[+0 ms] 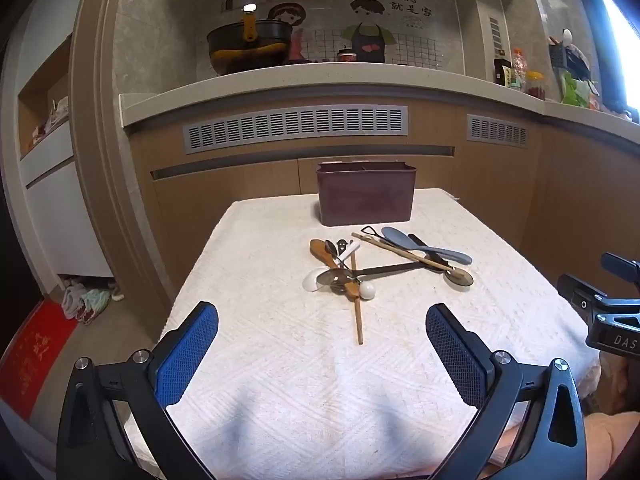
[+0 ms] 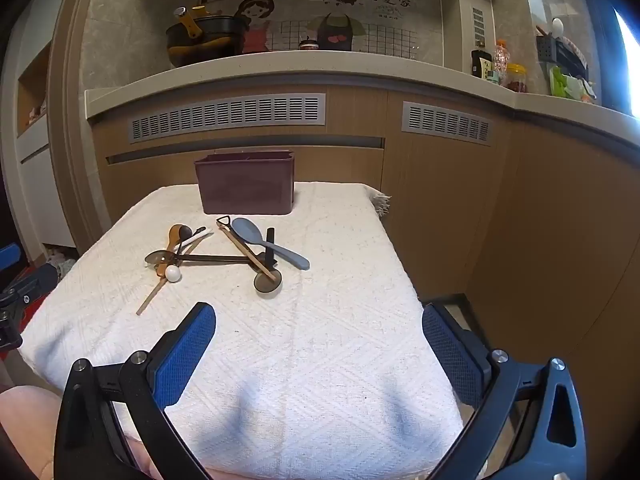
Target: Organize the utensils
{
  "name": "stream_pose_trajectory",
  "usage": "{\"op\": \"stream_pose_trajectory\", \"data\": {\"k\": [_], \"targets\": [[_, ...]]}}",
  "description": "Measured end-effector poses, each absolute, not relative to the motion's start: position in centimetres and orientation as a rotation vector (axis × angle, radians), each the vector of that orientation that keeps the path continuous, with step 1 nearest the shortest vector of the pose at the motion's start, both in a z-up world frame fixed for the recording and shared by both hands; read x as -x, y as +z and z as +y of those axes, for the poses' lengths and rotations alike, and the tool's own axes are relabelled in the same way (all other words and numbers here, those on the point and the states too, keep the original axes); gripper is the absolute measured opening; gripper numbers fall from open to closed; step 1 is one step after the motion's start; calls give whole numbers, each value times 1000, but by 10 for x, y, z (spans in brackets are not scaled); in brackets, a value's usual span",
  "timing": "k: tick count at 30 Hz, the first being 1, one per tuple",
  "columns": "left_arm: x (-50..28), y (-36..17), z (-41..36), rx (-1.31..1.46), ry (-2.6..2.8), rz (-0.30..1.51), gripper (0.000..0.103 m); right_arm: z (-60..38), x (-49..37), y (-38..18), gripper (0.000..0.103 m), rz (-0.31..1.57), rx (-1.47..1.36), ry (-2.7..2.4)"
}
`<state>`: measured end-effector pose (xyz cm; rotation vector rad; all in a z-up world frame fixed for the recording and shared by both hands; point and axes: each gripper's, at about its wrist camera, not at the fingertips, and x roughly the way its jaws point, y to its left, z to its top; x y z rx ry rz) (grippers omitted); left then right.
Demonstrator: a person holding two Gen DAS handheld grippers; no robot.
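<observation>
A pile of utensils lies mid-table on a white cloth [image 1: 280, 360]: a blue-grey rice paddle [image 1: 424, 246], a brown wooden spoon [image 1: 326, 258], dark translucent ladles [image 1: 460, 279], a white ceramic spoon [image 1: 312, 281], wooden chopsticks [image 1: 357, 312] and a metal spoon. A dark maroon holder bin [image 1: 365, 194] stands behind them. In the right wrist view the bin [image 2: 246, 188], paddle [image 2: 272, 242] and ladle [image 2: 267, 282] show too. My left gripper [image 1: 322, 316] and right gripper [image 2: 319, 316] are open and empty, near the table's front, short of the pile.
Behind the table runs a wooden counter front with grey vents [image 1: 296, 128] and a stone countertop carrying a black pot [image 1: 250, 46] and jars [image 1: 532, 84]. The table's right edge [image 2: 404, 276] drops to the floor. A red mat [image 1: 28, 360] and rags lie left.
</observation>
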<state>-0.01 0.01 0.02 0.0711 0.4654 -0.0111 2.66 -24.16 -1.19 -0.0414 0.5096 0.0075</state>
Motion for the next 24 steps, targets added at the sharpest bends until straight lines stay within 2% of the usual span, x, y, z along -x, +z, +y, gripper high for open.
{"op": "stream_pose_trajectory", "data": {"k": [24], "targets": [[-7,-11,4,-37,-9,499,103,-243,-32,-14,103,521,24,9]]}}
